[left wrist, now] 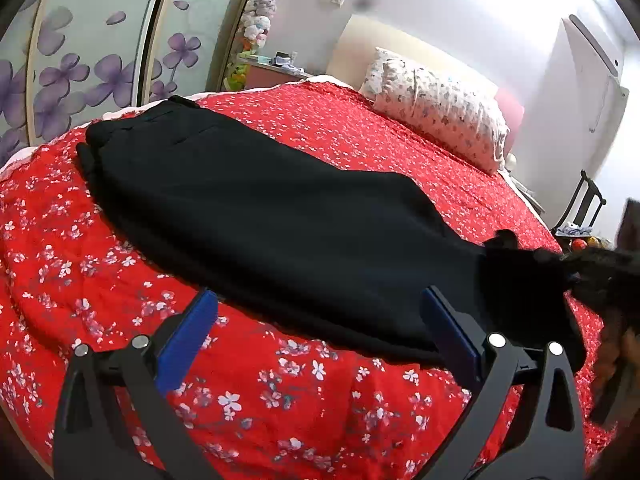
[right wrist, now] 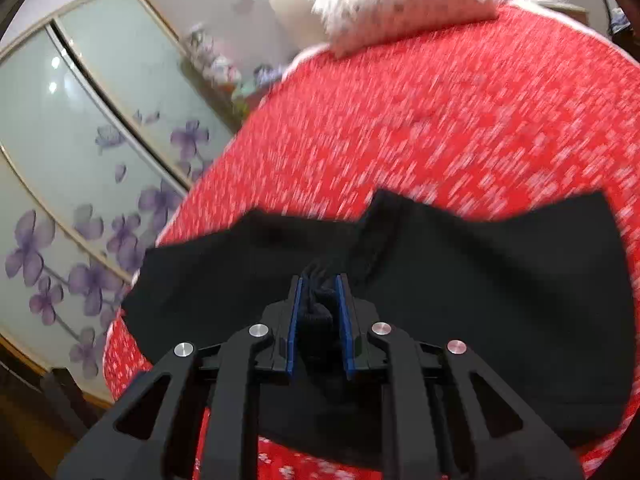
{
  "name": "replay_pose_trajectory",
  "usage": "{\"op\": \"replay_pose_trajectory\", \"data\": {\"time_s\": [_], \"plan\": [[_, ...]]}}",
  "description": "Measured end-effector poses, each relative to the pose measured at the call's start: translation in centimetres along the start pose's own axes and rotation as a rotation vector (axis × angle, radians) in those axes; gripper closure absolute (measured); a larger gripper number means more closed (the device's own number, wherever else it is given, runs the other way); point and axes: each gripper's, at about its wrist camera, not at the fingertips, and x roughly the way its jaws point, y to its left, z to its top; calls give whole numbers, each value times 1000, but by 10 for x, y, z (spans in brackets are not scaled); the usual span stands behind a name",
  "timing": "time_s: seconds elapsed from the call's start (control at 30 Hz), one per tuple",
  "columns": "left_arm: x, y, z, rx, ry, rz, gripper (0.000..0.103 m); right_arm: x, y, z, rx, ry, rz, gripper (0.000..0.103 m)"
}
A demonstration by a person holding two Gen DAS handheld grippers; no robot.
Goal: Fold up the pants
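Black pants (left wrist: 256, 208) lie lengthwise on the red floral bedspread (left wrist: 280, 400), waist end at the far left, leg ends at the near right. My left gripper (left wrist: 320, 300) is open and empty, its blue pads just above the near edge of the pants. My right gripper (right wrist: 319, 284) is shut on a bunched bit of the black pants (right wrist: 480, 280) and lifts it off the bed. In the left wrist view the right gripper (left wrist: 600, 276) shows blurred at the right edge, pinching the leg end.
A floral pillow (left wrist: 436, 108) lies at the head of the bed. Wardrobe doors with purple flowers (left wrist: 80, 72) stand along the left. A bedside shelf with soft toys (left wrist: 260, 40) is behind. A dark chair (left wrist: 580, 208) stands at the right.
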Motion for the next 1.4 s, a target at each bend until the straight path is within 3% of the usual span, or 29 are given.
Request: {"op": "replay_pose_trajectory", "data": {"time_s": [0.2, 0.37, 0.6, 0.73, 0.87, 0.9, 1.03, 1.07, 1.2, 1.3, 1.4], "plan": [[0, 0, 1, -6, -3, -8, 2, 18, 21, -8, 26, 22, 42, 85], [0, -1, 1, -5, -7, -7, 2, 35, 50, -10, -31, 48, 51, 86], [-1, -2, 1, -6, -13, -3, 2, 49, 59, -18, -48, 70, 22, 85], [-3, -2, 0, -5, -23, -1, 2, 68, 61, -33, -130, 141, -42, 84], [-3, 1, 1, -18, -26, 0, 2, 67, 65, -47, -187, 181, -12, 51], [-3, 2, 1, -21, -27, 1, 2, 64, 67, -47, -195, 178, 2, 48], [-5, 3, 2, -26, -38, 5, 2, 44, 66, -40, -182, 93, 49, 47], [-5, 2, 2, -23, -38, 7, 2, 45, 64, -38, -172, 89, 45, 42], [-4, 2, 3, -18, -35, 12, 2, 71, 55, -46, -179, 199, -25, 36], [-3, 0, 3, -19, -35, 15, 2, 69, 62, -50, -222, 177, -40, 34], [-2, 0, 4, -22, -29, 19, 2, 65, 57, -48, -159, 182, 20, 32]]}}
